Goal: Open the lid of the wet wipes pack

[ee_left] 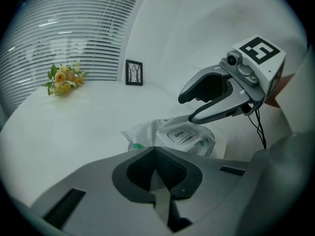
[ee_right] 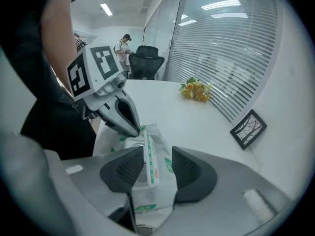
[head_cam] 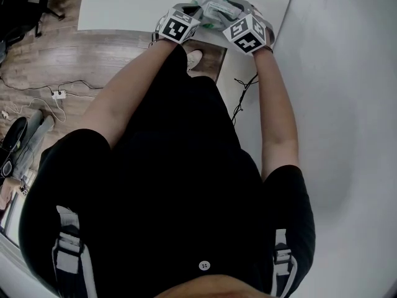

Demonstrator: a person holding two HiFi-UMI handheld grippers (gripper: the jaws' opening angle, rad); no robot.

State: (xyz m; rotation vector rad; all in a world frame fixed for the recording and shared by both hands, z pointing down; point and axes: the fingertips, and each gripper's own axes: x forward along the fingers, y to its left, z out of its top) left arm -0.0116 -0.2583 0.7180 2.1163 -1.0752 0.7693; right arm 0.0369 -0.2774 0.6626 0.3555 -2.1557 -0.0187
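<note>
On my white table (ee_left: pixel 74 127), a small bunch of yellow flowers (ee_left: pixel 64 78) lies near a black-framed picture (ee_left: pixel 134 73) standing beside window blinds (ee_left: pixel 59 38). Farther off, a black office chair (ee_right: pixel 146 60) and a standing person (ee_right: pixel 123 45).

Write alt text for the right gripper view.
The right gripper, jaws open, straddles an upright strip of the wet wipes pack on a white table. The left gripper reaches the pack's far end; flowers and a framed picture stand beyond.
</note>
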